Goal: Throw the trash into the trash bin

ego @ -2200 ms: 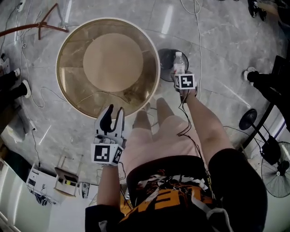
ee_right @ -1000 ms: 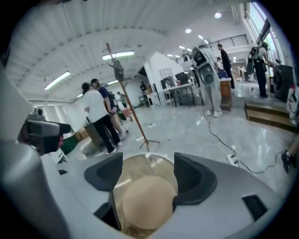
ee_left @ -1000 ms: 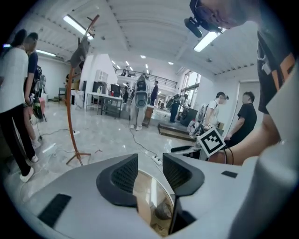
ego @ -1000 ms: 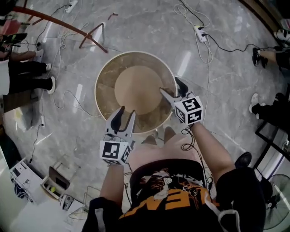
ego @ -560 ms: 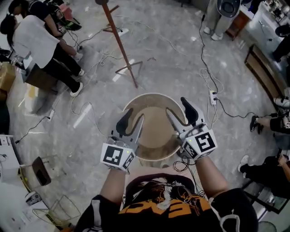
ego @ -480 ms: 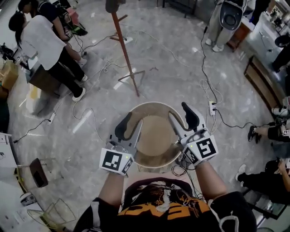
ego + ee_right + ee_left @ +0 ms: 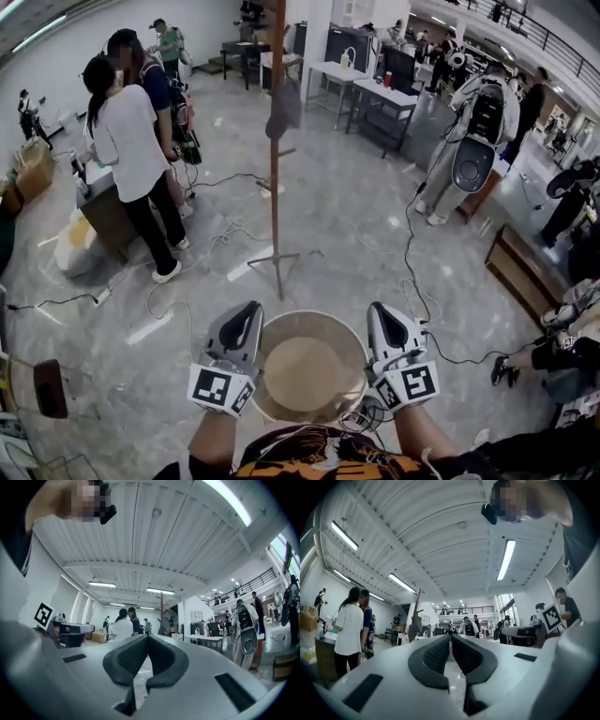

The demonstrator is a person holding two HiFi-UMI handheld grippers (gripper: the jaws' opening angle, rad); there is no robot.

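Room: large strip-lit hall, desks at back, people (image 7: 127, 141) standing at left
Floor: grey polished marble floor (image 7: 356, 216), cables trailing, wooden stand (image 7: 276, 141) upright
Trash bin (image 7: 305, 373): on floor, between both grippers
Left gripper (image 7: 246, 314): closing, tips meeting, empty
Right gripper (image 7: 380, 314): jaws together, empty

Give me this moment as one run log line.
left gripper: jaws closing, nothing between | right gripper: shut, empty | trash bin: below, between grippers
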